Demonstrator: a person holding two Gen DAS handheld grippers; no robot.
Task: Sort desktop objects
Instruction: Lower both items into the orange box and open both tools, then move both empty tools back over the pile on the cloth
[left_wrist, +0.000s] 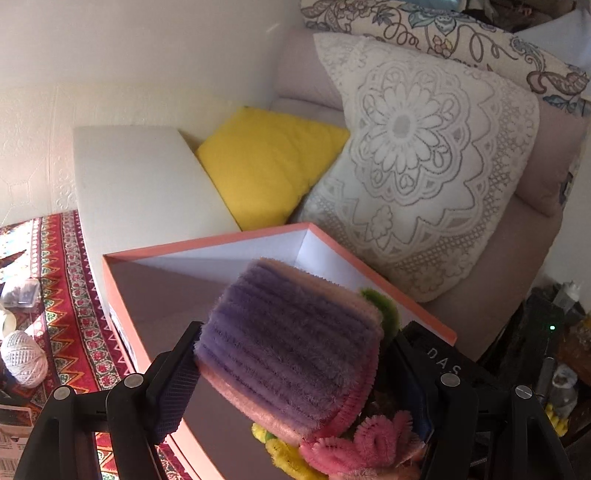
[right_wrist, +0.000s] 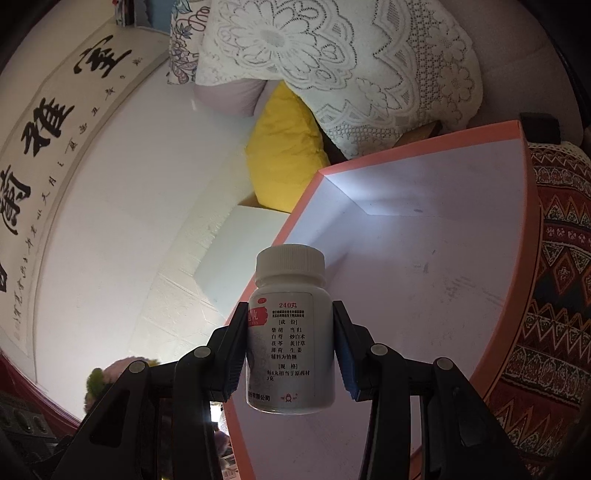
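Left gripper (left_wrist: 291, 373): pinching a bundle of pipe cleaners (left_wrist: 291, 339), purple on top with pink beneath, held above the open pink box (left_wrist: 388, 280).
Right gripper (right_wrist: 290, 350): clamped on an upright white pill bottle (right_wrist: 290, 332), cap on, over the same box's bare white inside.
Box: rests on a red patterned cloth (left_wrist: 74, 306).

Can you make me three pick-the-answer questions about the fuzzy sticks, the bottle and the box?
1. Where is the fuzzy stick bundle?
A. on the yellow cushion
B. in the left tool, above the box
C. beside the ball of string

2. What colour is the box rim?
A. green
B. black
C. salmon pink

3. How is the pill bottle?
A. capped, gripped by the right tool
B. lying open
C. inside the box

Answers: B, both fingers squeeze the bundle; C, the edges are pink; A, white cap on, pads touching.
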